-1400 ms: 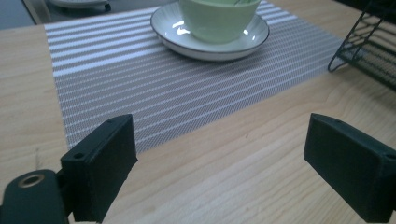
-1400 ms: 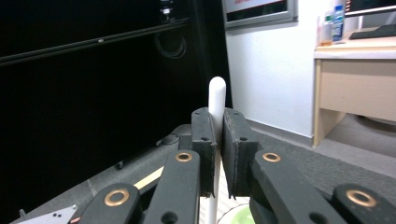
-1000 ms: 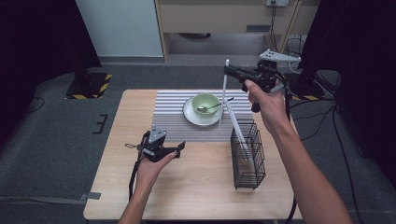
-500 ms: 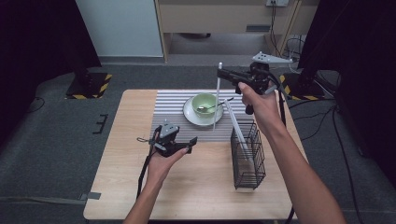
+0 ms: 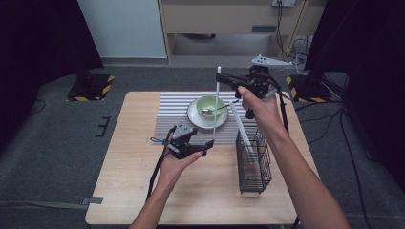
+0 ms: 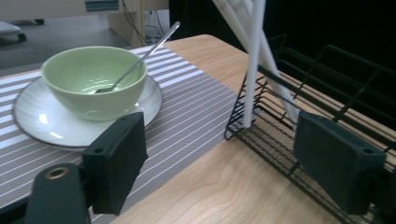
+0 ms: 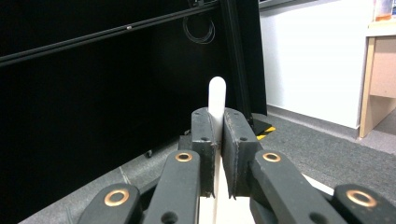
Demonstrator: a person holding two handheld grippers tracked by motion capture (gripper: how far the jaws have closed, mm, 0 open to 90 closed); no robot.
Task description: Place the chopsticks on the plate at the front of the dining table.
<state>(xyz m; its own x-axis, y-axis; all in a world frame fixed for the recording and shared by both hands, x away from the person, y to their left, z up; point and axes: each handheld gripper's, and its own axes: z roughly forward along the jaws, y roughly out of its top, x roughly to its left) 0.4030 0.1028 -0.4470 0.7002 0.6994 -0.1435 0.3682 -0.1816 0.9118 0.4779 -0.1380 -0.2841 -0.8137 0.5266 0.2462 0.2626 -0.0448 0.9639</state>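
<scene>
My right gripper (image 5: 222, 77) is held above the table's far side, shut on a long white stick (image 5: 216, 107) near its top; the stick hangs almost upright over the striped mat (image 5: 167, 119). In the right gripper view the stick (image 7: 217, 95) pokes up between the pressed jaws of my right gripper (image 7: 217, 140). My left gripper (image 5: 209, 144) hovers low at the mat's near edge, pointing right. Its jaws have just been closing a little but stand wide open with nothing between them (image 6: 224, 158). A second white stick (image 5: 242, 131) leans in the black wire basket (image 5: 253, 164).
A green bowl (image 5: 209, 106) with a metal spoon (image 6: 140, 58) sits on a white plate (image 5: 193, 117) on the mat. In the left gripper view the wire basket (image 6: 280, 121) lies close on the right. Bare wooden tabletop (image 5: 129, 181) spreads to the left and front.
My left hand has moved right and a little farther away, up to the mat's near edge. The held stick has shifted slightly left and hangs nearer upright.
</scene>
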